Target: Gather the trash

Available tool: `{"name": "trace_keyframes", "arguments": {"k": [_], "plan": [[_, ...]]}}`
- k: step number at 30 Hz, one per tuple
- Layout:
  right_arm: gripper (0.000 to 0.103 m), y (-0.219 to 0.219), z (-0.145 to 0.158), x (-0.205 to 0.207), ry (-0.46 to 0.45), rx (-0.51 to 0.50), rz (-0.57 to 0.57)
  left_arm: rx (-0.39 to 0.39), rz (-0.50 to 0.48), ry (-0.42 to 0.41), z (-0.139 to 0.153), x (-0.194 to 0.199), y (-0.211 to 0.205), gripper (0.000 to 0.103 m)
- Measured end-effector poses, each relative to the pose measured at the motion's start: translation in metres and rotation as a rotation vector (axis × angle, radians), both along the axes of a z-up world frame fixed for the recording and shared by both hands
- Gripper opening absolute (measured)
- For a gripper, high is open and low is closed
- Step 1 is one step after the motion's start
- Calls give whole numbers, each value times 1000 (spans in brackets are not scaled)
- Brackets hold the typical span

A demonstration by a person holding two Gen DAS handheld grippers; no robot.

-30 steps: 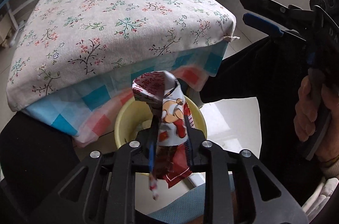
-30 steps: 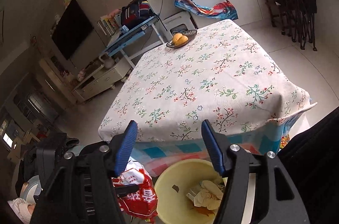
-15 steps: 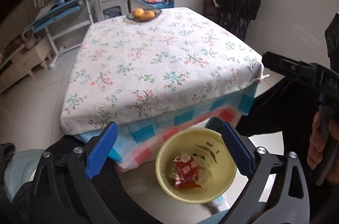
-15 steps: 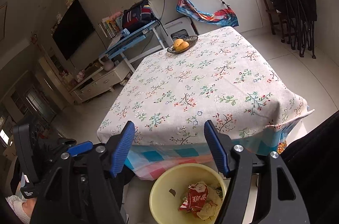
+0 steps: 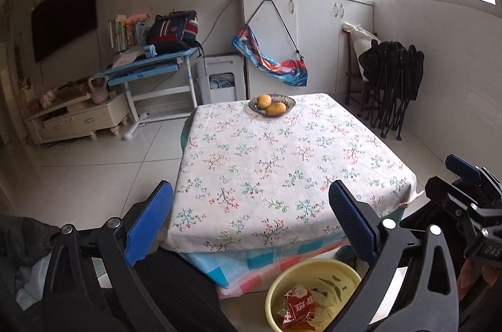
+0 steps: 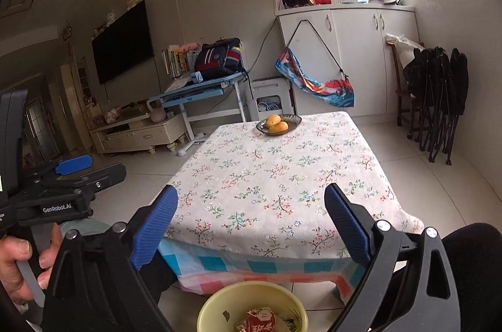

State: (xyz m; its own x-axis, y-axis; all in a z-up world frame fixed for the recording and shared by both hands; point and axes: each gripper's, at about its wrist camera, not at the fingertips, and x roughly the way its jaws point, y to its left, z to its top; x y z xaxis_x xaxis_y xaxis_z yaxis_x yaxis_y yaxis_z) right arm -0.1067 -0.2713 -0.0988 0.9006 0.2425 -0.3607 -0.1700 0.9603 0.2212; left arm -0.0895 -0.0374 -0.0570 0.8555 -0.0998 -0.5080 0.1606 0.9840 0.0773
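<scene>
**Both claws empty; trash lying in the yellow basin**

Left claw (image 5: pixel 251 219): jaws spread wide, nothing between the blue pads (image 5: pixel 147 225). Right claw (image 6: pixel 251 222): jaws opening, already wide apart, nothing between them. In the right wrist view the left claw also shows at the left edge of the frame, with a hand (image 6: pixel 18 263) gripping its handle.

Below both claws, at the bottom of each frame, a yellow basin (image 5: pixel 273 291) stands on the tiled floor, just in front of the desk's hanging checked cloth (image 5: pixel 260 263). Inside it lies a red snack wrapper (image 5: pixel 299 305) on top of other crumpled scraps.

The desk (image 5: pixel 282 162), under a floral cover, fills the centre of the frame. At its far edge a dark dish (image 5: pixel 272 105) holds two yellow-orange fruits. No trash is visible on the desk top.
</scene>
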Motion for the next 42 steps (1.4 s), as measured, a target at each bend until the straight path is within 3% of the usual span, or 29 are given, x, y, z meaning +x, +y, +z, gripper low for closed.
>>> {"name": "trace_keyframes", "arguments": {"k": [6,13,23,42], "plan": [[96,15,36,-11,-82,-31,20,-29,51,-49,31,-8,8,96],[96,21,54,-18,-97,-67,-33,-38,55,-93,50,-19,9,96],[96,24,56,-22,-94,-98,-100,-12,132,-89,53,-20,12,96],[96,26,54,-23,-75,-110,-116,-16,106,-89,53,-22,9,96]]}}
